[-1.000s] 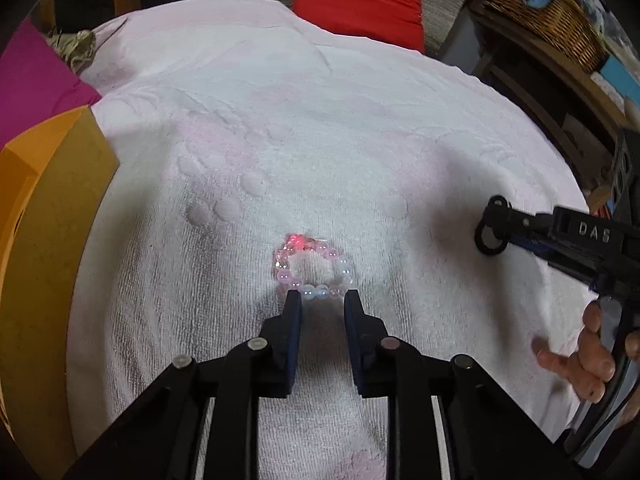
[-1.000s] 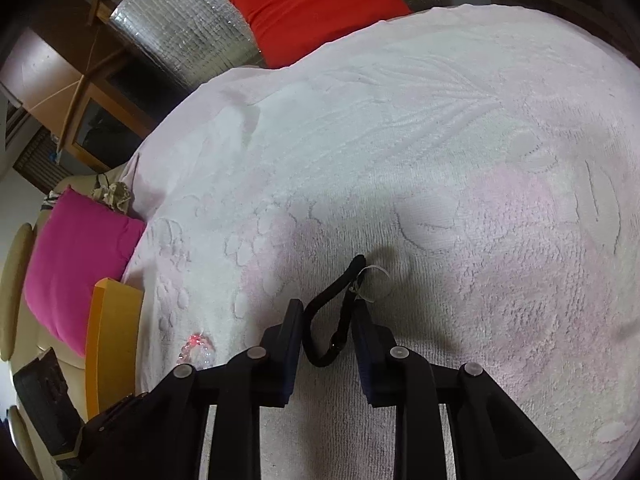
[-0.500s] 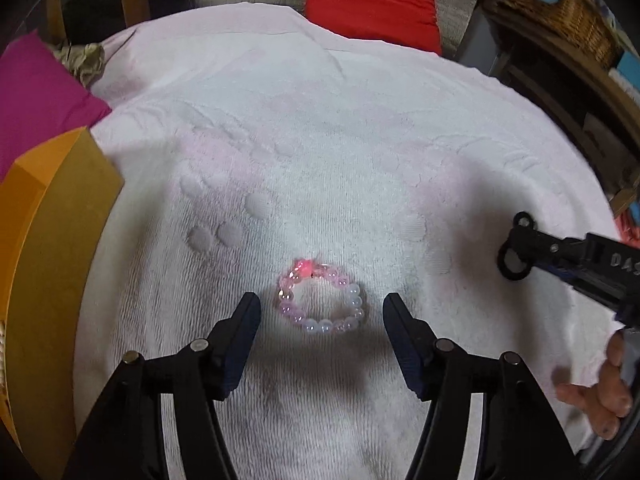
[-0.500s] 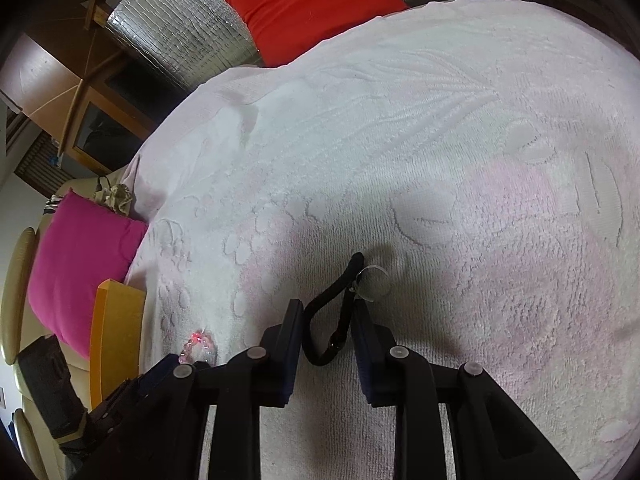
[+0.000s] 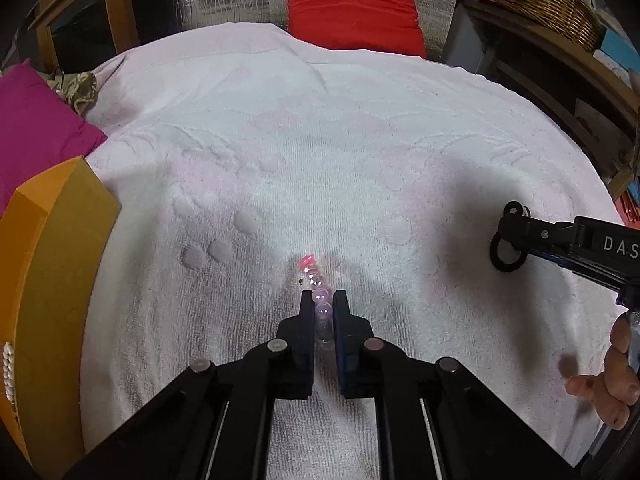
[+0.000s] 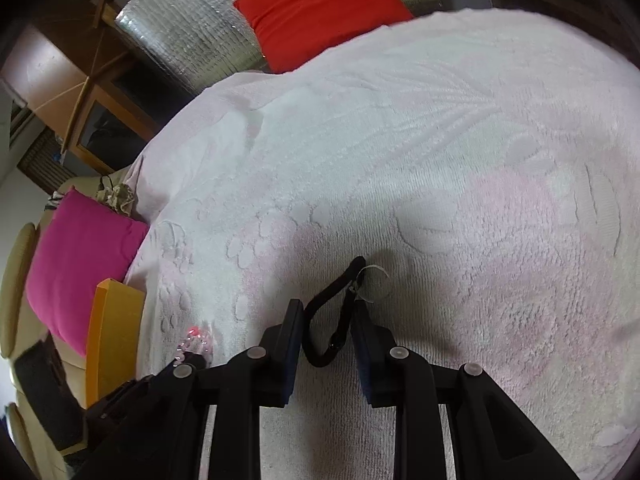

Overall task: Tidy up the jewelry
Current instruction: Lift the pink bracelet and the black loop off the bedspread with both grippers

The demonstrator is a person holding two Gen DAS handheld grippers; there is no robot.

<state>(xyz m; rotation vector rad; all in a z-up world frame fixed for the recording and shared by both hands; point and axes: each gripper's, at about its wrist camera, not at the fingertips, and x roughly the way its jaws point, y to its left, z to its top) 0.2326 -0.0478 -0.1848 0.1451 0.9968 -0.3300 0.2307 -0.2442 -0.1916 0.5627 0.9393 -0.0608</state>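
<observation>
A pink and clear bead bracelet [image 5: 311, 272] lies on the white towel [image 5: 320, 140], squeezed into a narrow line. My left gripper [image 5: 323, 298] is shut on its near half, and the red bead pokes out past the fingertips. In the right wrist view the bracelet [image 6: 197, 338] shows at the left gripper's tip [image 6: 188, 354]. My right gripper [image 6: 326, 306] holds a black cord loop [image 6: 328, 300] with a clear ring [image 6: 374, 284] at its far end. Its jaws are closing, with the cord pressed between the pads. From the left wrist view, the right gripper [image 5: 506, 236] hovers to the right with the cord [image 5: 505, 254].
An orange box [image 5: 60, 280] stands at the towel's left edge, with white beads [image 5: 7, 368] inside. A magenta cushion [image 5: 36, 132] lies behind it, a red cushion [image 5: 352, 4] at the back and a wicker basket [image 5: 552, 4] at the back right. A person's hand [image 5: 608, 384] grips the right tool.
The left jaws spread wide around the round bracelet, then shut on it and flattened it into a line. The right gripper kept still with the cord.
</observation>
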